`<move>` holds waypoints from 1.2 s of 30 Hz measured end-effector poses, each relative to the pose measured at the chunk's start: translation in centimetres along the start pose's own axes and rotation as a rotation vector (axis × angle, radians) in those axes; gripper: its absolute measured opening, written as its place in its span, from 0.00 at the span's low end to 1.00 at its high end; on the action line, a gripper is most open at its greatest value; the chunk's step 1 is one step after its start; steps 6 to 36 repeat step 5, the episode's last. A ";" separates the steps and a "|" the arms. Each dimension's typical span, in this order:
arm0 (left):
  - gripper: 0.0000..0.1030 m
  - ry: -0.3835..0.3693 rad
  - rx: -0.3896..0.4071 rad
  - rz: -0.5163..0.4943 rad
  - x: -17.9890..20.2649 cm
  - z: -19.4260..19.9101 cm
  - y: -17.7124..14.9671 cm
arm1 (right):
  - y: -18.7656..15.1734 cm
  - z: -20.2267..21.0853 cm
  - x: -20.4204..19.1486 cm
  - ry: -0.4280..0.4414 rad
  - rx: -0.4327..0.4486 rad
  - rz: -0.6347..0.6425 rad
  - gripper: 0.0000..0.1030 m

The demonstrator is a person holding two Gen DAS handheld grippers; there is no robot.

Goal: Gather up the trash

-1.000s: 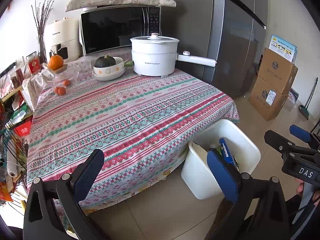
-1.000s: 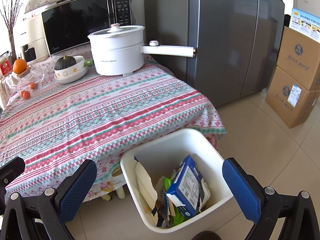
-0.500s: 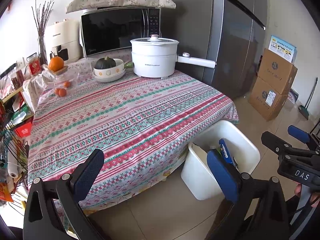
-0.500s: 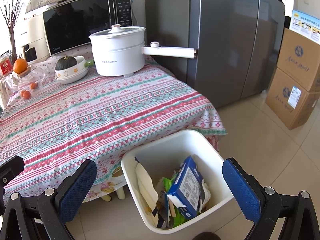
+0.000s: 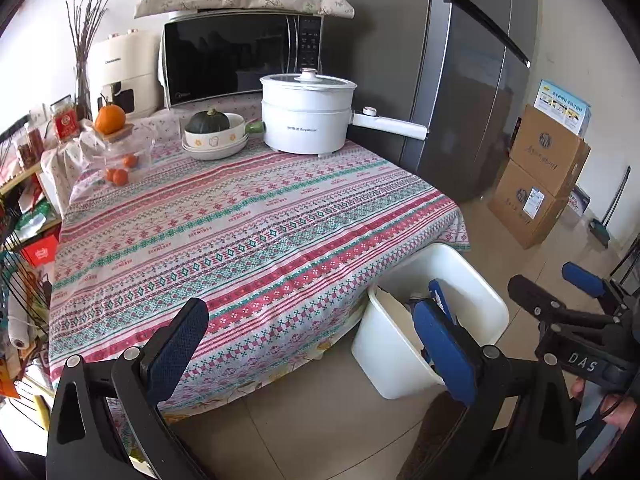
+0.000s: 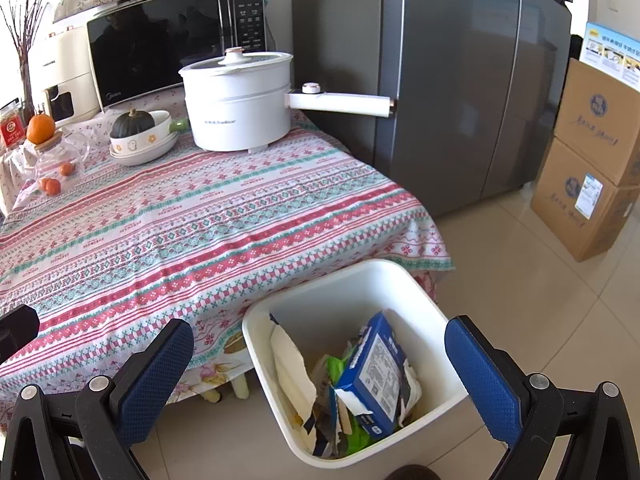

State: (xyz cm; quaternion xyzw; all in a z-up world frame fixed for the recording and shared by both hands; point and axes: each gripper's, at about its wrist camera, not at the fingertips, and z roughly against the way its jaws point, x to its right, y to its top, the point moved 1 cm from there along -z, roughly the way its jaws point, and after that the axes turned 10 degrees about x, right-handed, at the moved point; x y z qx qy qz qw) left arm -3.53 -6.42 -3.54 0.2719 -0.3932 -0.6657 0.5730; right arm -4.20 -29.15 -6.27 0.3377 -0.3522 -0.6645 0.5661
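A white trash bin stands on the floor against the table's near right corner. It holds a blue carton, torn white paper and a green wrapper. My right gripper hovers over the bin, open, with nothing between its blue pads. My left gripper is open and empty above the table's front edge, left of the bin. In the left wrist view the right gripper shows at the far right, held by a hand. No loose trash shows on the tablecloth.
At the table's far end stand a white electric pot with a long handle, a bowl with a squash, a glass jar of oranges and a microwave. A grey fridge and stacked cardboard boxes lie to the right. Shelves crowd the left.
Both views drift only slightly. In the left wrist view the right gripper edges a little to the left. Both grippers stay open and empty.
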 end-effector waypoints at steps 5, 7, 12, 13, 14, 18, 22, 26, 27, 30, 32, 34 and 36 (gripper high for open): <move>1.00 0.014 0.078 0.040 -2.7 2.3 3.5 | -1.4 -0.7 -2.1 0.079 -0.053 0.039 1.00; 1.00 0.014 0.078 0.040 -2.7 2.3 3.5 | -1.4 -0.7 -2.1 0.079 -0.053 0.039 1.00; 1.00 0.014 0.078 0.040 -2.7 2.3 3.5 | -1.4 -0.7 -2.1 0.079 -0.053 0.039 1.00; 1.00 0.014 0.078 0.040 -2.7 2.3 3.5 | -1.4 -0.7 -2.1 0.079 -0.053 0.039 1.00; 1.00 0.014 0.078 0.040 -2.7 2.3 3.5 | -1.4 -0.7 -2.1 0.079 -0.053 0.039 1.00; 1.00 0.014 0.078 0.040 -2.7 2.3 3.5 | -1.4 -0.7 -2.1 0.079 -0.053 0.039 1.00; 1.00 0.014 0.078 0.040 -2.7 2.3 3.5 | -1.4 -0.7 -2.1 0.079 -0.053 0.039 1.00; 1.00 0.014 0.078 0.040 -2.7 2.3 3.5 | -1.4 -0.7 -2.1 0.079 -0.053 0.039 1.00; 1.00 0.014 0.078 0.040 -2.7 2.3 3.5 | -1.4 -0.7 -2.1 0.079 -0.053 0.039 1.00; 1.00 0.014 0.078 0.040 -2.7 2.3 3.5 | -1.4 -0.7 -2.1 0.079 -0.053 0.039 1.00; 1.00 0.014 0.078 0.040 -2.7 2.3 3.5 | -1.4 -0.7 -2.1 0.079 -0.053 0.039 1.00; 1.00 0.014 0.078 0.040 -2.7 2.3 3.5 | -1.4 -0.7 -2.1 0.079 -0.053 0.039 1.00; 1.00 0.014 0.078 0.040 -2.7 2.3 3.5 | -1.4 -0.7 -2.1 0.079 -0.053 0.039 1.00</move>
